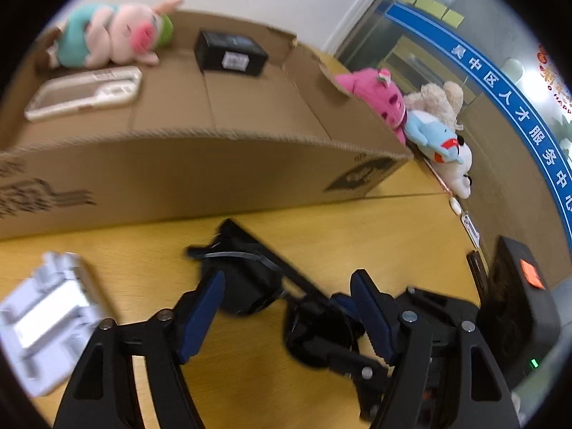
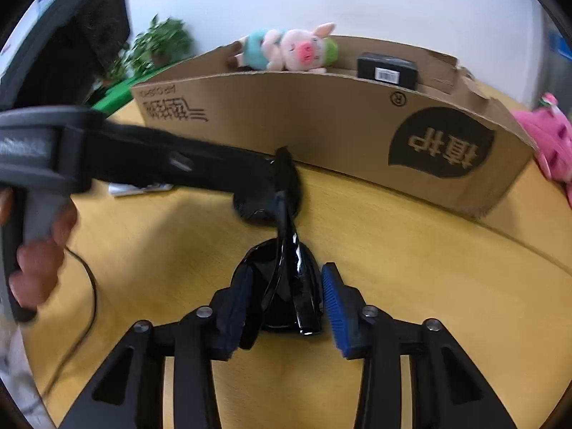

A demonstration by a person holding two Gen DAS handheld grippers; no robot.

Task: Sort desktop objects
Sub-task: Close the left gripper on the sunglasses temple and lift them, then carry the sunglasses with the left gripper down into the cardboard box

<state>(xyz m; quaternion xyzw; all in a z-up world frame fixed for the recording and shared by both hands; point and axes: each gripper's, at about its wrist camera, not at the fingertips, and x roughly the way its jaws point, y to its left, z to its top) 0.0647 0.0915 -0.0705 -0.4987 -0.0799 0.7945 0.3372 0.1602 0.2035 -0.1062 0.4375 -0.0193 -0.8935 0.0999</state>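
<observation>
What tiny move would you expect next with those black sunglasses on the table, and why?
Probably the right gripper should finish closing on the sunglasses. They lie on the table between its pads, but I cannot tell that both pads press yet. The left gripper stands open around their far end, and the cardboard box waits just behind.

1. Glossy black plastic sunglasses (image 2: 286,279) lie on the yellow wooden tabletop (image 2: 411,250).
2. The brown cardboard box (image 1: 178,164) bears dark printed marks.
3. A pink plush pig (image 1: 118,35) wears teal.
4. The small black carton (image 1: 230,53) has a white label.
5. Both grippers' pads (image 2: 332,307) are blue.
</observation>
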